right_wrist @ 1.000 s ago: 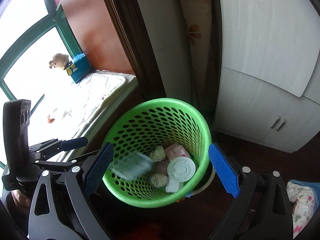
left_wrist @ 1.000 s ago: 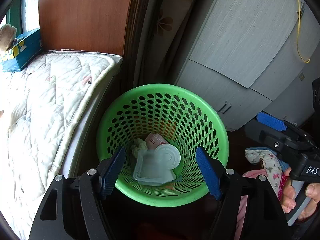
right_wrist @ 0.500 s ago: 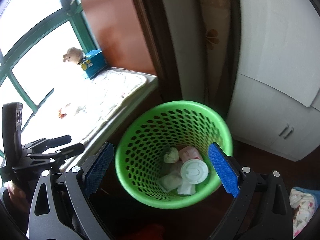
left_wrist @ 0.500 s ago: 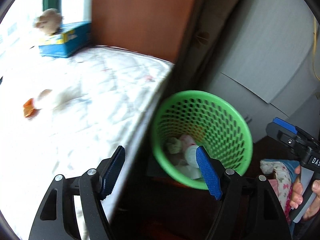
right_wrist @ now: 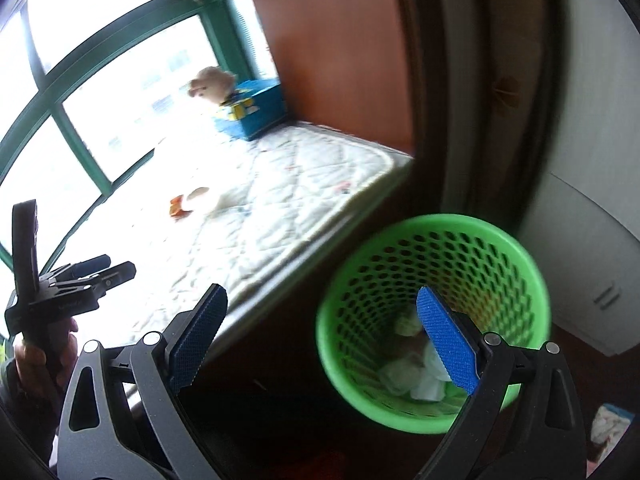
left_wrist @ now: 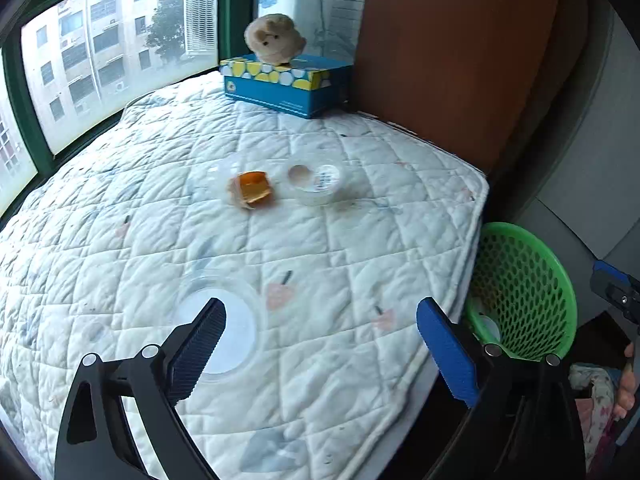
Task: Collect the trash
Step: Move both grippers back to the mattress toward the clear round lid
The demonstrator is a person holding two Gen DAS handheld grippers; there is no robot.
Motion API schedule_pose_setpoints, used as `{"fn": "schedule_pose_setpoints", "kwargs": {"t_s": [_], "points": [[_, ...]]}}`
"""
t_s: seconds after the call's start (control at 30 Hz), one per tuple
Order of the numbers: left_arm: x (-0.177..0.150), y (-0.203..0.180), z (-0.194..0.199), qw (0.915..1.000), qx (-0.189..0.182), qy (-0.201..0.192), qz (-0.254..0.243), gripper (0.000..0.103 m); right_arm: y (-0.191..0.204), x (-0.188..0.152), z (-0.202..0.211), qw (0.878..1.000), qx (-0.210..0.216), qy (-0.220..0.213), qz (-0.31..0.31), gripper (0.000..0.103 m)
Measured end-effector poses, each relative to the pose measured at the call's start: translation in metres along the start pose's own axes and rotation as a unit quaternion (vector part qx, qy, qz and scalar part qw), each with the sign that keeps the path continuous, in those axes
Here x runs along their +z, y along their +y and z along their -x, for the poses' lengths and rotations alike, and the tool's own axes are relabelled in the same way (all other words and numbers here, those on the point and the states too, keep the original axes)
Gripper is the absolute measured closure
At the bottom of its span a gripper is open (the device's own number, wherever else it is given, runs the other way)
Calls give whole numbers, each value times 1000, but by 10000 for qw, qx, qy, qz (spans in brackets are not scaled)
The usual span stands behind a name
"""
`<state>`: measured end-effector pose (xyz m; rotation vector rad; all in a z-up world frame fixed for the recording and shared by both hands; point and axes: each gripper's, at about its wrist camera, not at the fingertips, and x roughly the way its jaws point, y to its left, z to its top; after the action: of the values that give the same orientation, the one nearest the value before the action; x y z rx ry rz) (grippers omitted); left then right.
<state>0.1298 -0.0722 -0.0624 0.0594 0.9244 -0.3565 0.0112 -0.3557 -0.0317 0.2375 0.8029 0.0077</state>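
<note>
A quilted mattress point(left_wrist: 320, 248) carries a tissue box point(left_wrist: 286, 84), cups point(left_wrist: 316, 180) and a clear lid point(left_wrist: 218, 320).

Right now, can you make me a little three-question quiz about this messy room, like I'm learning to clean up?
1. True or false: the plush toy sits on the blue tissue box.
2. Which lies nearest the left gripper? A) clear round lid B) orange wrapper C) small white cup
3. What colour is the trash basket?

Key: 1 true; 2 A; 3 green.
</note>
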Motion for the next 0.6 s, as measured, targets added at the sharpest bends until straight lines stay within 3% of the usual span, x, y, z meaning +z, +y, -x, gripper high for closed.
{"fn": "schedule_pose_setpoints", "kwargs": {"t_s": [0.27, 0.6], "points": [[-16, 61, -21, 9983, 211, 484, 229, 9, 45, 10, -23, 9991, 224, 166, 335, 8], [-26, 79, -47, 9968, 77, 752, 271, 9, 82, 18, -56, 9967, 379, 416, 581, 8]]}}
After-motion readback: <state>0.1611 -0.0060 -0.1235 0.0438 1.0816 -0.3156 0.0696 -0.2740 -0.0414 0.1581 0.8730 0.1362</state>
